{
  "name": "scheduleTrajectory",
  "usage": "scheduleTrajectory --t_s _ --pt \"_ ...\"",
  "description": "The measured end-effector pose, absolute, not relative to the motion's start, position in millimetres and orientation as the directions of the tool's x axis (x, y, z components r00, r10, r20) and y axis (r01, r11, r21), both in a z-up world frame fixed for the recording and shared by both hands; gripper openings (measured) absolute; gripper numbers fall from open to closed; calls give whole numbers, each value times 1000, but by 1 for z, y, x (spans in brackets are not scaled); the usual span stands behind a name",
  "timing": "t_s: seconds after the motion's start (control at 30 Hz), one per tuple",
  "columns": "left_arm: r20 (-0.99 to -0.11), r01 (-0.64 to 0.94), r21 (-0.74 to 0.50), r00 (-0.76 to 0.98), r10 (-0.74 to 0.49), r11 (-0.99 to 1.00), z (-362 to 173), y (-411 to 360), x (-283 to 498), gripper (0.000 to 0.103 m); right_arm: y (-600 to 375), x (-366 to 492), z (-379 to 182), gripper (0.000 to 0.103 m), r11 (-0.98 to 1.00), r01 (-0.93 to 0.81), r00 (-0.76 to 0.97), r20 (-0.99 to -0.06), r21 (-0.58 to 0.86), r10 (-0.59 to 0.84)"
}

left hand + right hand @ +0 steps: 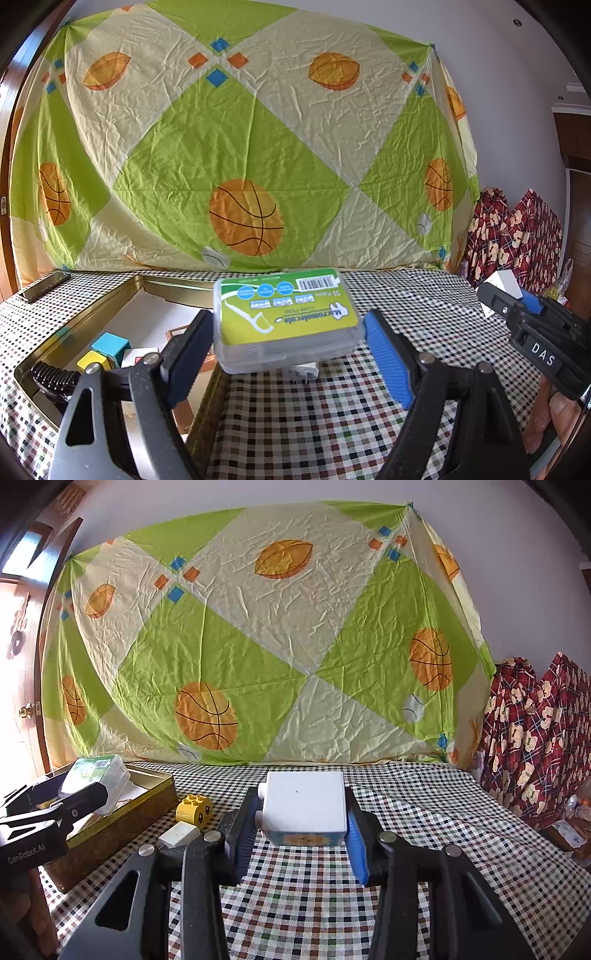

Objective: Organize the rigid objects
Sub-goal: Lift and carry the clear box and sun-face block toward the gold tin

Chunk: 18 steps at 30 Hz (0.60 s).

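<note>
From the left wrist camera, we see our left gripper clamped on a clear plastic floss-pick box with a green and yellow label; its fingers stand wide and press the box's two short ends. The box hangs above the checked tablecloth, at the near right edge of a gold tin tray. Inside the tray lie a teal block, a yellow block and a black ribbed part. A dark phone rests on the cloth at far left. Our right gripper shows at the right edge, with a white corner poking out behind it.

From the right wrist camera, our right gripper is closed about halfway on a white toy block, both pads against its sides, the block lifted clear of the cloth. To the left, on the cloth, sit a yellow studded brick with a face and a small white piece just beside it. Further left, the left gripper holds the floss box over the tray.
</note>
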<state>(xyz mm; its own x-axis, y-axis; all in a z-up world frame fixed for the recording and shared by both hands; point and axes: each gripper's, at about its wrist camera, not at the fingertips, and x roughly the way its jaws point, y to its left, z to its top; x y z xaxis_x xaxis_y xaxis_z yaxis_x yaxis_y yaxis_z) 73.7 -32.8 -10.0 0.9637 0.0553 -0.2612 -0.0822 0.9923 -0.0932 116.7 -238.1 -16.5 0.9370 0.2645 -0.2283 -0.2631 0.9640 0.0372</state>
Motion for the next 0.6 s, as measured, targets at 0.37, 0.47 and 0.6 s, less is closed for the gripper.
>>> scheduleTrajectory --t_s 0.37,0.47,0.6 --pt "-230 -96 -111 971 68 989 -9 -17 62 83 -224 111 -15 45 953 -299 929 -213 55 304" --pt "-225 -97 -116 972 69 989 -9 -12 58 83 -215 110 -15 45 946 -318 922 -214 61 323" --pt "-220 -109 -114 972 82 987 -9 -4 53 83 -202 107 -15 45 936 -346 911 -217 64 352"
